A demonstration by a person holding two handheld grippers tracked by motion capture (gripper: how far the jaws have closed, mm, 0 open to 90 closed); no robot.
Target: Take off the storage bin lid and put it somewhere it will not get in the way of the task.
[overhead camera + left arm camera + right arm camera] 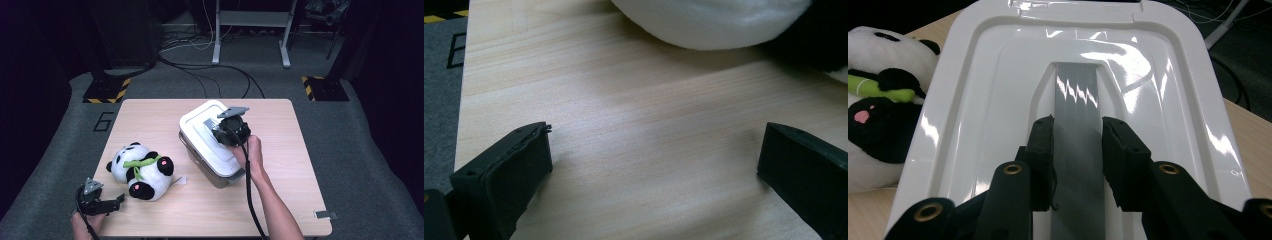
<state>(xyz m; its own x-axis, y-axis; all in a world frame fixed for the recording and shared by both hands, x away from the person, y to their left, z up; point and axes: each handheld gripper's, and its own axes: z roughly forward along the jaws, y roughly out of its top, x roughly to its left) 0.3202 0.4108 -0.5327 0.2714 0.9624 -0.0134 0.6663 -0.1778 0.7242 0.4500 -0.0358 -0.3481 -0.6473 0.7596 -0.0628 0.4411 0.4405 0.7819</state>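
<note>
We see a light wooden table [200,210] standing on grey carpet. Toward its middle and right sits a grey bin [212,172], placed at an angle, with a white lid [200,131] on top of it. A grey handle [1075,107] runs along the sunken middle of that lid. To the left of the bin, a little apart from it, a stuffed panda [141,171] lies on the table, black and white with a green piece across its chest and pink patches on its feet.

Our right tool [1077,145] sits over the lid, held from the near side by the right hand [251,152]. In the right gripper view its two black jaws stand on either side of the grey handle and are closed against it, so the tool grips the handle.

Our left tool [116,201] rests low at the near left corner of the table, just beside the panda's feet. In the left gripper view its jaws stand wide apart with bare wood between them, gripping nothing.
</note>
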